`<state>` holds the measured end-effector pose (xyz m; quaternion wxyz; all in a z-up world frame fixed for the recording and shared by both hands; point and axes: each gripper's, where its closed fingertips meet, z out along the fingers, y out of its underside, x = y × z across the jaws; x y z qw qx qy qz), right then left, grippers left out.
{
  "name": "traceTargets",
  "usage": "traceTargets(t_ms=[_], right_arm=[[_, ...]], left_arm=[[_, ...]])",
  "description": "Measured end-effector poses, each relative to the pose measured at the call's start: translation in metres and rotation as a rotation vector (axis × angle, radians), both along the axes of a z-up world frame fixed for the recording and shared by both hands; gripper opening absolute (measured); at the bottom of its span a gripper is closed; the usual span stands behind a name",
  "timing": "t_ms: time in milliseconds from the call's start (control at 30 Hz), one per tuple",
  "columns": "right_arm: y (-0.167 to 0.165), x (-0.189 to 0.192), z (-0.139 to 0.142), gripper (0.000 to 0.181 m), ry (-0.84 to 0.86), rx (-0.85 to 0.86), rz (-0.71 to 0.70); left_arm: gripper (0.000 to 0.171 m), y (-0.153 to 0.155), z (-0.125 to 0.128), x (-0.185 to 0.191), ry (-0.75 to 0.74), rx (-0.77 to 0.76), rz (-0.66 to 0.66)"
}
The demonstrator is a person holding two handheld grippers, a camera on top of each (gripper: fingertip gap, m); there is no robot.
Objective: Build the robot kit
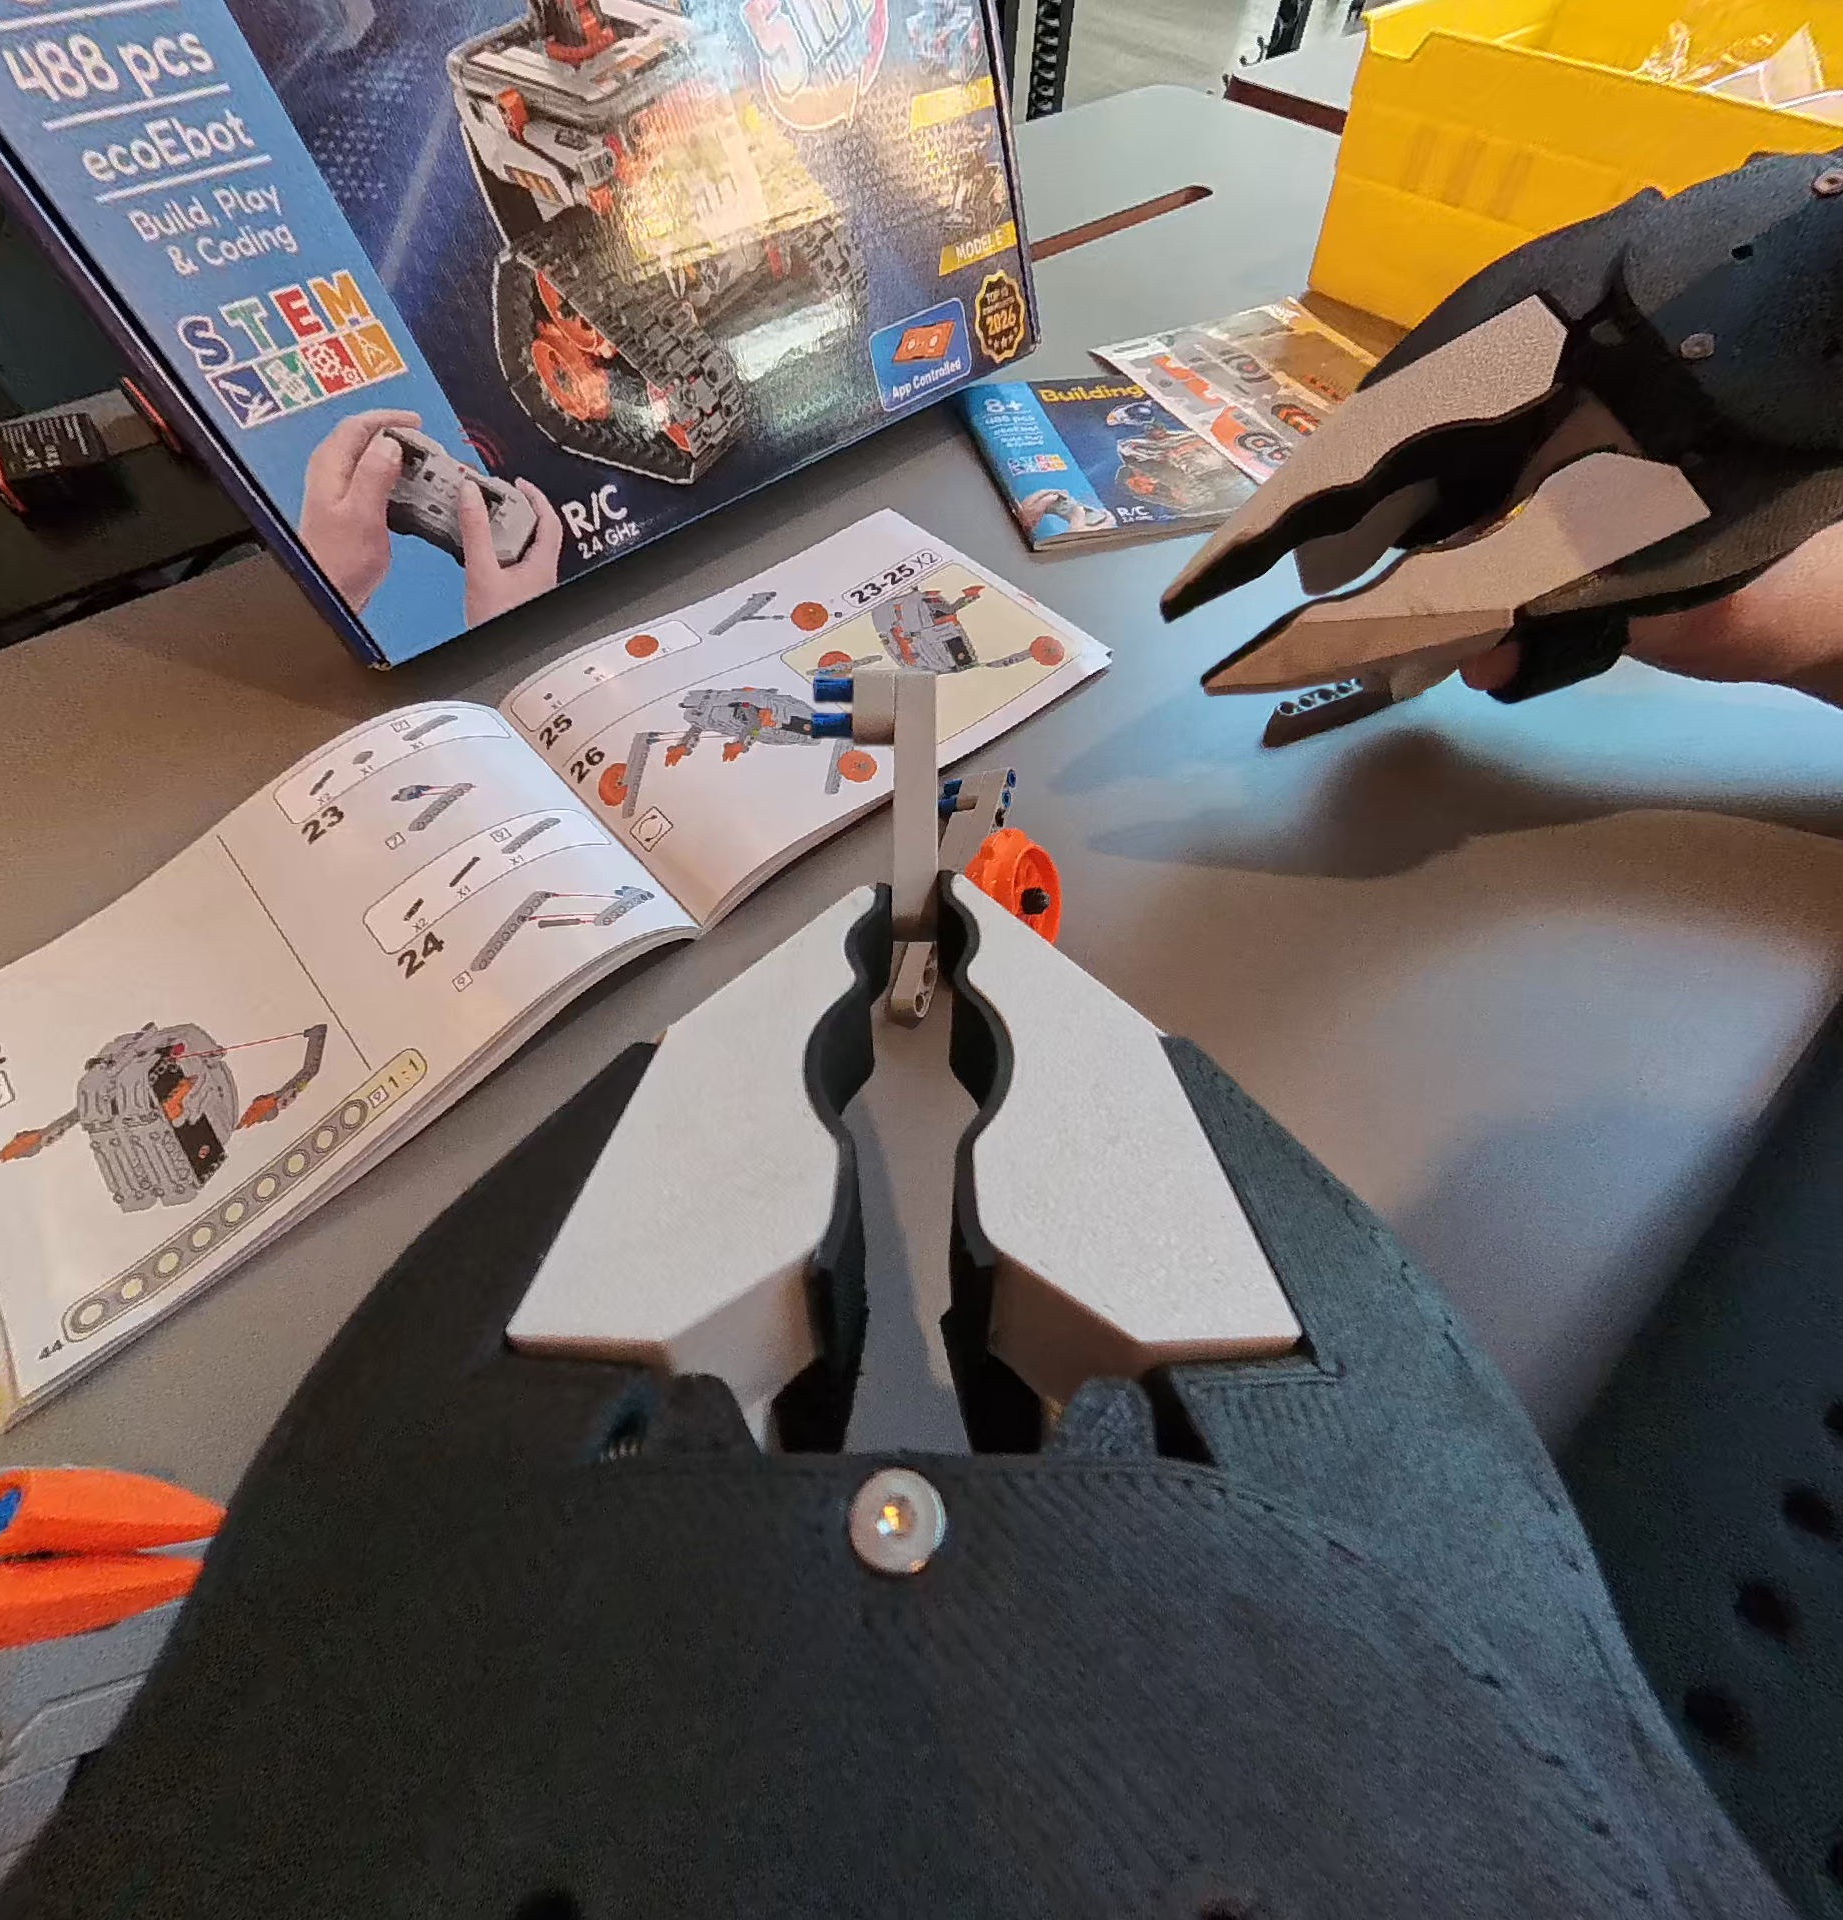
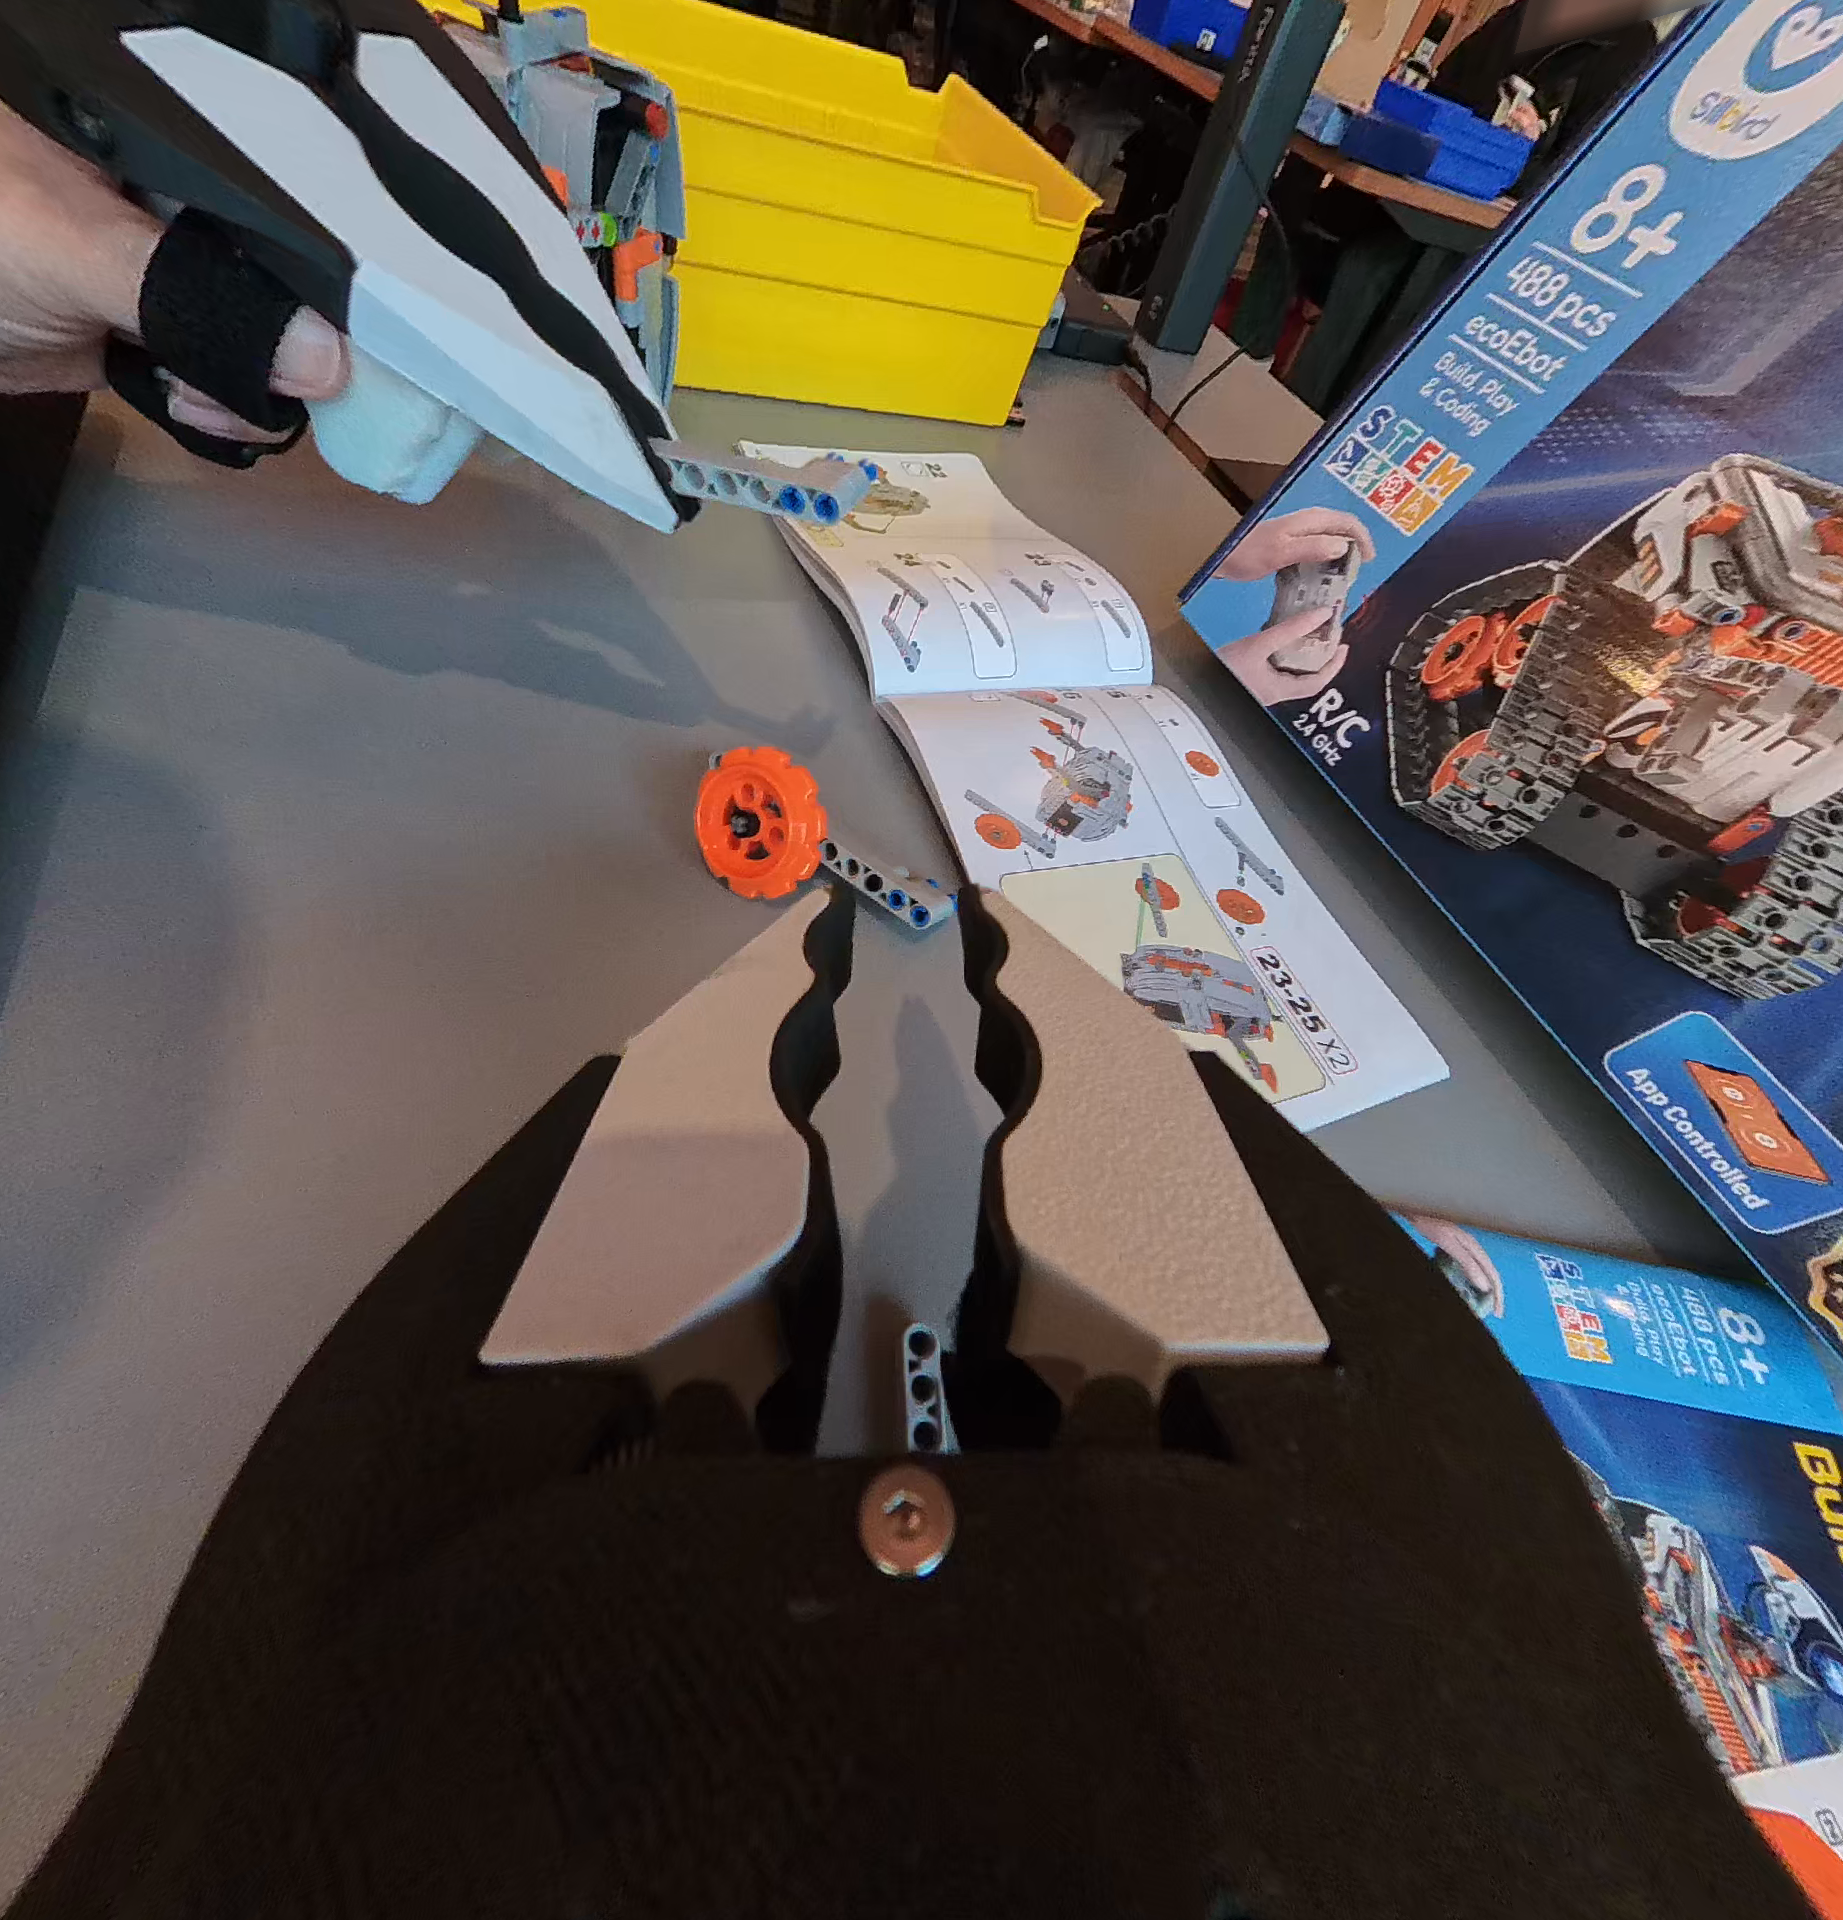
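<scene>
The grey beam (image 1: pixel 912 831) stands clamped at its lower end between the left gripper (image 1: pixel 912 914) tips at the centre of the left wrist view, its long axis running up the frame and away from the jaws, with two blue pins (image 1: pixel 832 707) sticking out to the left at its top (in the right wrist view the same beam (image 2: pixel 761 483) juts from the left gripper (image 2: pixel 678 488) at upper left, long axis pointing right and slightly down). Just behind it on the grey table (image 1: pixel 1416 1039) lies an orange wheel (image 1: pixel 1010 878) joined to a second short beam (image 2: pixel 886 883); that piece sits directly ahead of the right gripper (image 2: pixel 901 909), whose jaws stand apart and hold nothing, its tips just short of the beam's end. In the left view the right gripper (image 1: pixel 1187 644) hovers at right, above a small dark beam (image 1: pixel 1322 707). Further out lie the open instruction booklet (image 1: pixel 377 935), the blue kit box (image 1: pixel 481 260) and a yellow bin (image 1: pixel 1519 156) at upper right
</scene>
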<state>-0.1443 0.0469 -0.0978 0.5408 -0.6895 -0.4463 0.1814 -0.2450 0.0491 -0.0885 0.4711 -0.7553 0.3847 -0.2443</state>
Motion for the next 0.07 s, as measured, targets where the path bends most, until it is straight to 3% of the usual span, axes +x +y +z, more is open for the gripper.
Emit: traceTargets(t_ms=[67], right_arm=[[-0.0010, -0.0012, -0.0018, 0.019, -0.012, -0.002, 0.006]], left_arm=[[0.005, 0.0009, -0.0008, -0.0009, 0.000, -0.005, 0.004]])
